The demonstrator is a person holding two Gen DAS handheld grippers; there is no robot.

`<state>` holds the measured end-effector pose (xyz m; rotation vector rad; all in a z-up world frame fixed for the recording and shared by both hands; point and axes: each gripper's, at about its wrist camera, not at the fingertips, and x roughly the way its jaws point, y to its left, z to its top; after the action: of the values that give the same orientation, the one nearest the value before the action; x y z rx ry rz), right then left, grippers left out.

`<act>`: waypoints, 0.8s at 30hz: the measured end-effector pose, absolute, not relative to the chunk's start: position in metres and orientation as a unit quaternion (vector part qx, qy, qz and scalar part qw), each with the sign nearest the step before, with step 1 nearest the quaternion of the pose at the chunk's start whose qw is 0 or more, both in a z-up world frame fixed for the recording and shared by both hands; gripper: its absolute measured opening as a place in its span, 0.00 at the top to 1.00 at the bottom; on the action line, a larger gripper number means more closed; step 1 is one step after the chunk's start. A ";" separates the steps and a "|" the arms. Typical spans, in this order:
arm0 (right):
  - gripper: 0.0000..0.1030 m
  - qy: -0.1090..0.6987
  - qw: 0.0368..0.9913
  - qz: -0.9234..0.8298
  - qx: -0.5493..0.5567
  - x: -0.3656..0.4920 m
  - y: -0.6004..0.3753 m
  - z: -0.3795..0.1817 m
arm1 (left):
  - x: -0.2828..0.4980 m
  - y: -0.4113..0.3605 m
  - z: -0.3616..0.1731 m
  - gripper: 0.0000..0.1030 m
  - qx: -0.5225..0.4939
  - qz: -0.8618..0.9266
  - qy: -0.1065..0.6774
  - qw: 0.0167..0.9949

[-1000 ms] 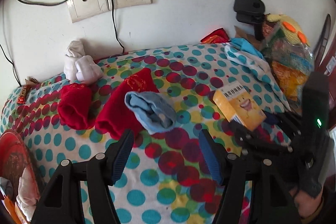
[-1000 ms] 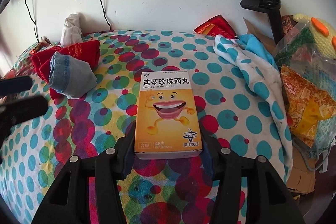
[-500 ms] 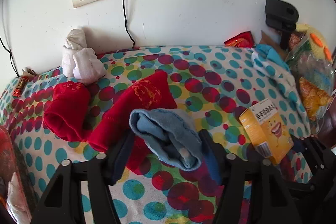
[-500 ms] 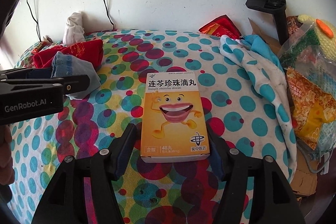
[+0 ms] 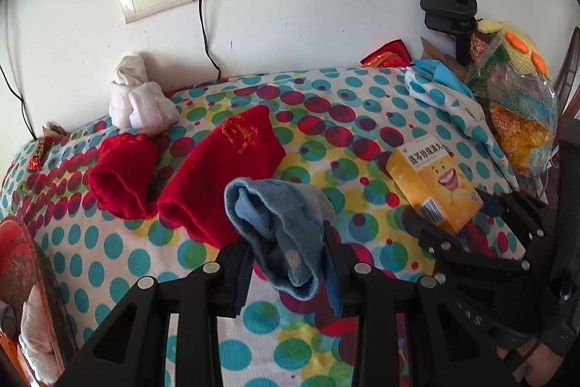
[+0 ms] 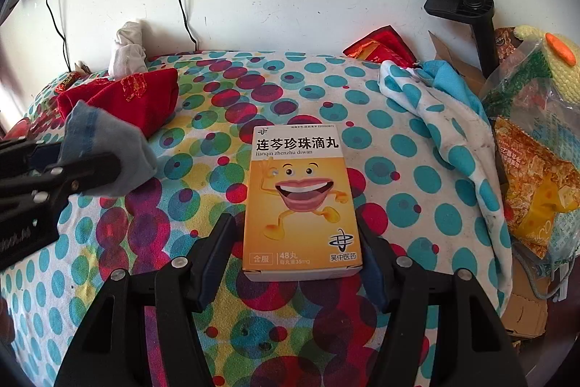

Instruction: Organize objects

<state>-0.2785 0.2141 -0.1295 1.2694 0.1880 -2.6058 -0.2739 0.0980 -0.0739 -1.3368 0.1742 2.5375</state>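
Now my left hand-held gripper [image 5: 286, 263] has the blue sock [image 5: 279, 223] between its fingers, jaws closing on it, pads already pinching the bunched lower end, so the cuff sticks up loose. Sock sits near the front of the desk [image 5: 326, 118], just beside the big red sock [image 5: 224, 165], probably grabbed first since it lay on top. My right hand-held gripper [image 6: 297, 256] straddles the yellow medicine box [image 6: 301, 202], fingers standing along both long sides; cannot tell if the pads actually press, a thin gap seems to show on the left side. Box lies flat mid-desk, label up, short end toward me, so a side pinch fits. White socks [image 5: 139, 104] are balled by the wall, untouched. Sorting looks barely started.
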 end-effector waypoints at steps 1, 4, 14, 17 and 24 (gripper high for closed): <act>0.40 0.064 0.118 -0.891 0.434 -0.279 0.214 -0.129 | -0.270 0.097 -0.074 0.67 -0.462 0.875 0.059 0.134; 0.40 0.065 0.118 -0.891 0.434 -0.278 0.212 -0.129 | -0.259 0.094 -0.074 0.67 -0.464 0.874 0.061 0.134; 0.40 0.065 0.120 -0.891 0.434 -0.278 0.213 -0.130 | -0.231 0.074 -0.074 0.67 -0.471 0.872 0.060 0.118; 0.40 0.065 0.120 -0.891 0.434 -0.278 0.213 -0.130 | -0.224 0.068 -0.074 0.67 -0.471 0.873 0.056 0.114; 0.40 0.065 0.120 -0.891 0.434 -0.278 0.213 -0.130 | -0.207 0.051 -0.074 0.67 -0.473 0.874 0.048 0.103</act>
<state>-0.2778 0.2127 -0.1305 1.2667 0.1903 -2.6021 -0.2066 0.0511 -0.0740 -1.3949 0.1431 2.5790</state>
